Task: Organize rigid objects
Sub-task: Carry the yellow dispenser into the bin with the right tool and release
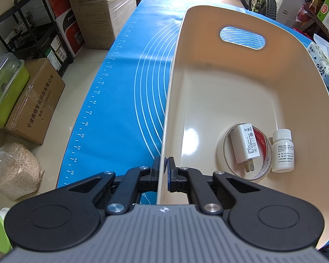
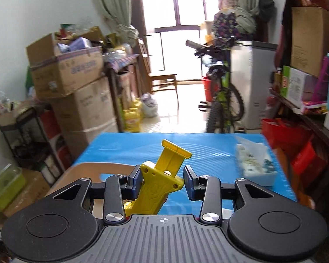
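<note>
My left gripper (image 1: 164, 166) is shut on the left wall of a cream plastic basket (image 1: 241, 83), one pad outside and one inside the rim. On the basket's floor lie a tape roll (image 1: 223, 153), a white charger plug (image 1: 245, 144) resting across it, and a small white bottle (image 1: 283, 151) beside them. In the right wrist view my right gripper (image 2: 162, 175) is shut on a yellow plastic toy handle (image 2: 171, 155), held tilted above the blue mat (image 2: 208, 144). The basket's rim (image 2: 85, 171) shows low at the left there.
A tissue pack (image 2: 254, 164) lies on the mat's right side, also seen as the tissue pack (image 1: 324, 65) beyond the basket. Cardboard boxes (image 1: 103, 11) and a black rack (image 1: 33, 28) stand left of the table. A bicycle (image 2: 223, 92) stands behind it.
</note>
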A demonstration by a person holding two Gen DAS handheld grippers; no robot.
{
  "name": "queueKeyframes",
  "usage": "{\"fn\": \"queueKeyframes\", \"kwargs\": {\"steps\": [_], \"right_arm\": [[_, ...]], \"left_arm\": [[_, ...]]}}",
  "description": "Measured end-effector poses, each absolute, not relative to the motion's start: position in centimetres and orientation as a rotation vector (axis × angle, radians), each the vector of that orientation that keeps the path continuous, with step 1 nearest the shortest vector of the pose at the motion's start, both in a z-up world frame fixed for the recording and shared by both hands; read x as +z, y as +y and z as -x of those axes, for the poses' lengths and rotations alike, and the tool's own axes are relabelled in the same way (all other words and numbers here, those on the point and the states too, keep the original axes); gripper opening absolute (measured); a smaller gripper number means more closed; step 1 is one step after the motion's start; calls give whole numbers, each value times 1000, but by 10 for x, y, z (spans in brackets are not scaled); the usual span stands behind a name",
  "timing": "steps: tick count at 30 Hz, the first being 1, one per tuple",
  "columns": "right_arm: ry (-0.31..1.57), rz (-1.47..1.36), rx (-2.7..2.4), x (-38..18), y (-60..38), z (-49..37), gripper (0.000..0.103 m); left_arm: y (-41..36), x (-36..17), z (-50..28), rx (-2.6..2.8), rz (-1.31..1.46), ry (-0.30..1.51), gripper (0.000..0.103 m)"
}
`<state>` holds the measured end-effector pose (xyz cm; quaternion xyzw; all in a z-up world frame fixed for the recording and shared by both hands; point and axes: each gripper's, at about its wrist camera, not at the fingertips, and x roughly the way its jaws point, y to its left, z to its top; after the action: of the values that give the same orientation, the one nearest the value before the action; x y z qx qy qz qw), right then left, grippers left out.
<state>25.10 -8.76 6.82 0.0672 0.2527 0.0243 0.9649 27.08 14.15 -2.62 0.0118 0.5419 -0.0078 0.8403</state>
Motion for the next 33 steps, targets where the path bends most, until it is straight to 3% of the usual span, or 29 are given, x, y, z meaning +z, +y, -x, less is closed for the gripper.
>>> {"fn": "queueKeyframes", "kwargs": {"steps": [16,29,33], "right_arm": [[785,-122,160,-6,-15,-281,47],[963,-15,218,-30,14,-294,47],[969,-36,230,-26,11,-291,53]], "left_arm": [[139,-27,-271,-19,-30,1145,7],[143,-26,-272,-21,-32,1145,7],[143,-26,-271,-20,-33,1145,7]]}}
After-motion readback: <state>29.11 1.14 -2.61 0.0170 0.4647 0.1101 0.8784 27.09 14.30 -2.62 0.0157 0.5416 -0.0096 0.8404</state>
